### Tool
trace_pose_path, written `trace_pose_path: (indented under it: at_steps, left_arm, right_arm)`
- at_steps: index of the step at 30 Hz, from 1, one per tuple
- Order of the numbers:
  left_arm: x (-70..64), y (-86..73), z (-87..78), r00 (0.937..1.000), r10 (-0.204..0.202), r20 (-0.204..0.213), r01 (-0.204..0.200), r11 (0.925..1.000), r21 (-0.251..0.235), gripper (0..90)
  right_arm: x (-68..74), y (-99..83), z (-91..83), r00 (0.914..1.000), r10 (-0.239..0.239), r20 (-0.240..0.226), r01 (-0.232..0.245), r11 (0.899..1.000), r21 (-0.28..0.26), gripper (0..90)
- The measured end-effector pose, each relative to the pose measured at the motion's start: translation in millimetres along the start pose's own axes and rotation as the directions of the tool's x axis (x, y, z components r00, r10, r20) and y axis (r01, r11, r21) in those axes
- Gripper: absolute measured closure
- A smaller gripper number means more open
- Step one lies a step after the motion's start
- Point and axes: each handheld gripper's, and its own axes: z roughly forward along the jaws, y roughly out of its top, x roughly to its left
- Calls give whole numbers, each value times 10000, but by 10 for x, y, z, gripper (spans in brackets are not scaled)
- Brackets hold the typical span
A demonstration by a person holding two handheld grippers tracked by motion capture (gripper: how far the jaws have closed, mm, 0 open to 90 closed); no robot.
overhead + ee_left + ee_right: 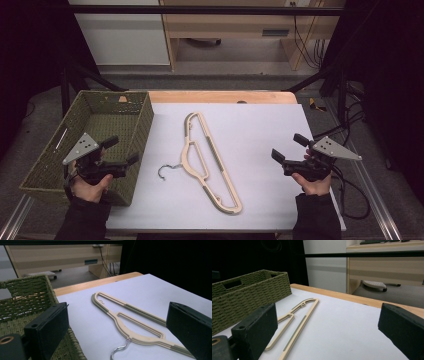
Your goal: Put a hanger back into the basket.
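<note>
cream plastic clothes hanger with a metal hook (210, 162) lies flat on the white-covered tabletop (260, 130), between the two hands, long axis running from far-left to near-right, hook pointing toward the left side. left tongs (122, 150) spread, empty, over the near corner of the green woven basket (131, 120); right tongs (287, 146) spread, empty, well apart. judgement: left tongs nearer the hook; hanger lies to their right
</note>
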Motion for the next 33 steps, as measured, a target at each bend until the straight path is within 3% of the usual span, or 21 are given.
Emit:
trace_pose_path:
  at_steps: [2, 6, 12, 19, 28, 29, 33]
  left_arm:
    - [-8, 14, 4, 10000, -69, -33, 69, 10000, -22, 43]
    - [-46, 53, 21, 9998, 192, 21, -193, 9997, 129, 44]
    - [-113, 126, 113, 9982, 459, 375, -472, 9983, 348, 44]
    - [-297, 205, 305, 9922, 895, 872, -958, 9929, 702, 56]
    - [-506, 69, 659, 9834, 1284, 1279, -1504, 9719, 1808, 79]
    - [-548, 19, 747, 9814, 1300, 1414, -1580, 9648, 2100, 87]
    - [-591, -53, 863, 9814, 1264, 1444, -1593, 9562, 2455, 105]
  right_arm:
    - [-1, 1, 0, 10000, 9, 8, -9, 10000, -1, 29]
    - [11, 8, 2, 10000, -31, -40, 32, 9999, 141, 33]
    - [62, 35, 28, 9996, -183, -205, 187, 9997, 185, 38]
    - [131, 51, 57, 9985, -318, -452, 332, 9989, 321, 39]
    - [179, 48, 103, 9970, -312, -715, 341, 9987, 384, 41]
    - [182, 43, 107, 9967, -338, -733, 372, 9983, 454, 42]
    - [183, 35, 120, 9957, -417, -824, 455, 9980, 447, 43]
